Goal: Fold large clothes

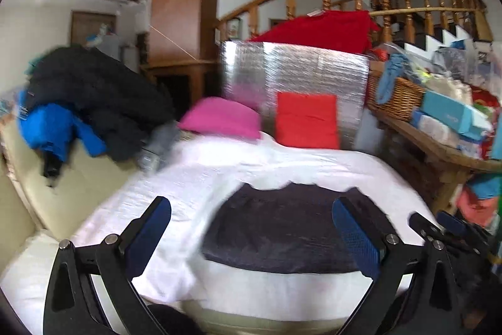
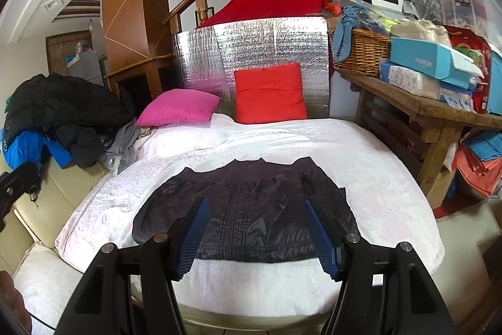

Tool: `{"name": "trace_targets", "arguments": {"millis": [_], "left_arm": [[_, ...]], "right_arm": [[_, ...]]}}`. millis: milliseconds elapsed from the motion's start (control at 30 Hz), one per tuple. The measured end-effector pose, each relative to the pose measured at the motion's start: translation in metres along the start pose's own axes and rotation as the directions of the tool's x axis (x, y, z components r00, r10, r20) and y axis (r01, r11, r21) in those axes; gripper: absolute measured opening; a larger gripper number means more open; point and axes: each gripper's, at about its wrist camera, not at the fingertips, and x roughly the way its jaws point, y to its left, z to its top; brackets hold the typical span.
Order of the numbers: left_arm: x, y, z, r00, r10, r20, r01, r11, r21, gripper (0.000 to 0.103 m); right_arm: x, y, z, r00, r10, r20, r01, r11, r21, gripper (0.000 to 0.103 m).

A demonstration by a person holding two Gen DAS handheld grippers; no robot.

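Both claws spread wide, empty, pads clear of cloth: left gripper, right gripper. I see nothing pinched, nothing touched. Dark garment lies flat on white bedspread, near front edge of bed, collar end toward pillows. I judge fabric thin, soft, limp, light; likely slides easily over cover, sags when lifted. I plan hold at near hem corners, one claw each, pinching through all layers. Heap of dark jackets sits off bed's left edge, untouched.
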Motion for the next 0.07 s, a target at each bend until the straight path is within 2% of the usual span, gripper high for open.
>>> {"name": "trace_targets", "arguments": {"millis": [67], "left_arm": [[0.022, 0.012, 0.007, 1.0, 0.008, -0.025, -0.009, 1.0, -0.028, 0.102]], "right_arm": [[0.016, -0.013, 0.011, 1.0, -0.022, 0.0, 0.022, 1.0, 0.01, 0.067]]}}
